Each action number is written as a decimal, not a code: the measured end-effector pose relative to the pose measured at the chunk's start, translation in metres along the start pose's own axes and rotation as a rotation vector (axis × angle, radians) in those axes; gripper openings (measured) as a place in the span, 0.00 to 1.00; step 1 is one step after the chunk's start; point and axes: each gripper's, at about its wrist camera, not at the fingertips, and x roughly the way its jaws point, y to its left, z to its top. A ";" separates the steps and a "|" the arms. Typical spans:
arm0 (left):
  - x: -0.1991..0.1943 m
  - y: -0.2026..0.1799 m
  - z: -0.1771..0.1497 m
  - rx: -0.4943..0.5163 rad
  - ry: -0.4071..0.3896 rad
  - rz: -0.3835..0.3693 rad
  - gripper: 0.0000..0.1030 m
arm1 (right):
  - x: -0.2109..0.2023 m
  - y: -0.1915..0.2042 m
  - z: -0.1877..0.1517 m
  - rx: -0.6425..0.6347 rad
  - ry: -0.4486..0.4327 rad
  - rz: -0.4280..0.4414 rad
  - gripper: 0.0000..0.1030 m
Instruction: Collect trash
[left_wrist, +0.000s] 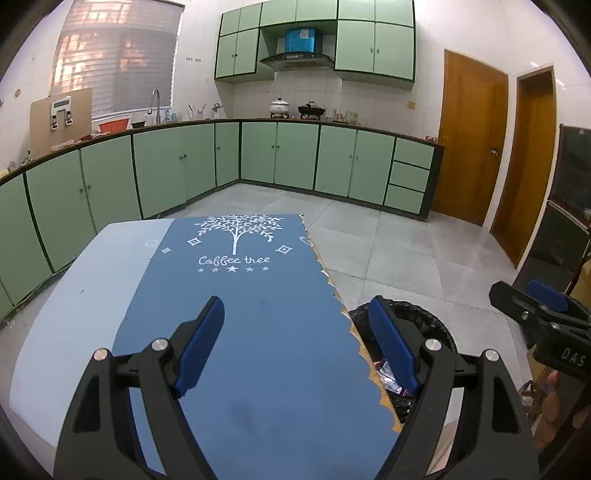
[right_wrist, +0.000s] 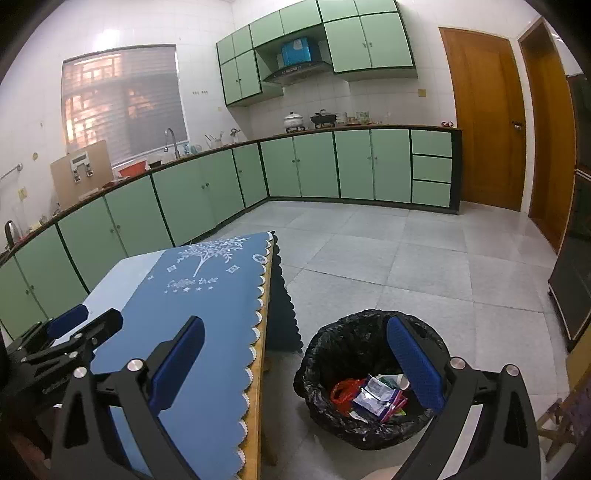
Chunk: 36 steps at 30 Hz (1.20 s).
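A bin lined with a black bag (right_wrist: 332, 350) stands on the floor right of the table and holds several wrappers (right_wrist: 373, 398). It also shows in the left wrist view (left_wrist: 424, 321), half hidden by my finger. My left gripper (left_wrist: 295, 339) is open and empty above the blue "Coffee tree" cloth (left_wrist: 251, 314). My right gripper (right_wrist: 295, 358) is open and empty, above the table's right edge and the bin. No loose trash shows on the cloth (right_wrist: 207, 314).
The table (left_wrist: 74, 314) has a light blue bare part at the left. Green cabinets (right_wrist: 332, 166) line the far walls. Wooden doors (right_wrist: 487, 122) stand at the right. A dark cabinet (right_wrist: 576, 258) stands at the far right on the tiled floor (right_wrist: 424, 258).
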 end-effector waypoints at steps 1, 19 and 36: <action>0.000 0.000 -0.001 -0.001 -0.004 0.004 0.76 | 0.000 0.000 -0.001 -0.004 -0.001 -0.004 0.94; -0.006 0.007 -0.007 0.009 -0.018 0.025 0.88 | -0.003 0.001 -0.007 -0.009 0.006 -0.001 0.94; -0.012 0.013 -0.012 0.003 -0.023 0.062 0.88 | -0.002 0.007 -0.008 -0.012 0.010 0.006 0.94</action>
